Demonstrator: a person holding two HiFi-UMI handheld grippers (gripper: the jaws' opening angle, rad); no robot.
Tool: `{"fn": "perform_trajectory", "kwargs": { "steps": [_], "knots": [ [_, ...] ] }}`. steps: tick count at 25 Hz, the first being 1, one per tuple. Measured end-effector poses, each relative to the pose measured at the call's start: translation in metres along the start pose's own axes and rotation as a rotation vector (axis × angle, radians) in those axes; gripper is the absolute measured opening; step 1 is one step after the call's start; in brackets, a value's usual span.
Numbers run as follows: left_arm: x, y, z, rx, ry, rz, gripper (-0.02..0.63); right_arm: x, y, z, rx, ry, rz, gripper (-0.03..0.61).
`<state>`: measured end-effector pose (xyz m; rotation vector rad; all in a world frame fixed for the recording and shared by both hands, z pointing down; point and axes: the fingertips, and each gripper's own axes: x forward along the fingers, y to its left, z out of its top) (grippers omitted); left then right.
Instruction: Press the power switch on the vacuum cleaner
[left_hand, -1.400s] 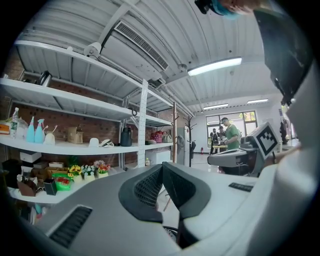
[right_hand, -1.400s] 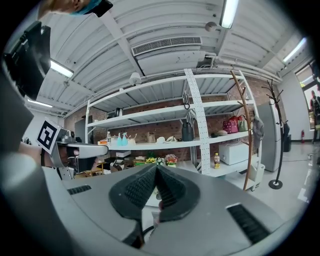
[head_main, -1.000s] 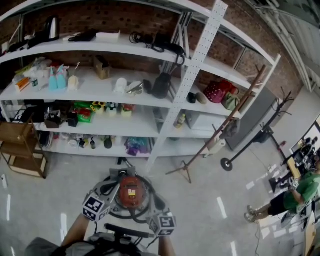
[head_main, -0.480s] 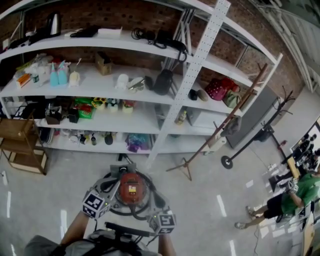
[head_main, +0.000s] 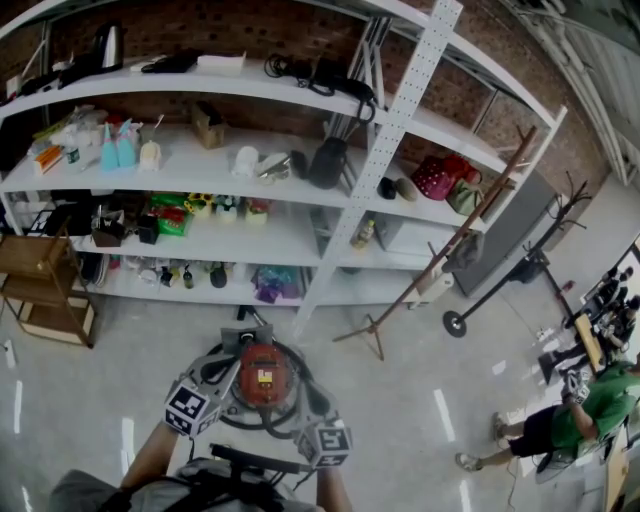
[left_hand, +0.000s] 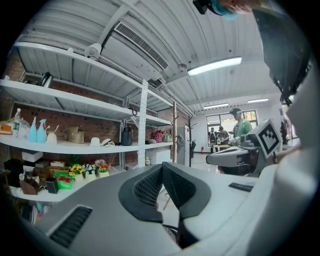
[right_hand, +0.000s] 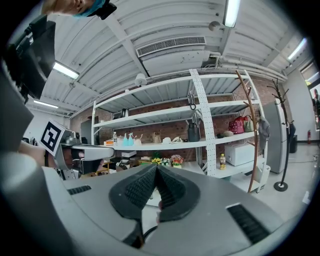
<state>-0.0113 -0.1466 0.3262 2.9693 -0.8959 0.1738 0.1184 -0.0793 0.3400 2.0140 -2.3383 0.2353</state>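
Note:
A red canister vacuum cleaner (head_main: 261, 376) with a dark hose coiled round it stands on the floor, just in front of the person, in the head view. My left gripper (head_main: 200, 398) hangs above its left side and my right gripper (head_main: 318, 432) above its near right side. In the left gripper view the left gripper (left_hand: 162, 169) is shut, pads together with nothing between them. The right gripper (right_hand: 156, 171) in its own view is likewise shut and empty. Both gripper views look level at the shelves, and the vacuum's switch is not visible in them.
A long white shelving rack (head_main: 300, 180) full of bottles, bags and small goods fills the far side. A wooden coat stand (head_main: 440, 262) leans to the right, beside a black floor stand (head_main: 455, 326). A wooden crate (head_main: 45, 300) sits left. A person in green (head_main: 590, 405) stands far right.
Both grippers stay shut and hold their place over the vacuum. The head view has shifted slightly. The person in green at the far right has stepped along.

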Motion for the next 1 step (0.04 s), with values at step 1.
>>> {"fn": "perform_trajectory", "kwargs": {
  "steps": [1],
  "knots": [
    [-0.0002,-0.0002,-0.0001,0.001,-0.001,-0.001,0.009,0.0001,-0.0003,-0.0017,-0.002,-0.001,0.003,0.011]
  ]
}}
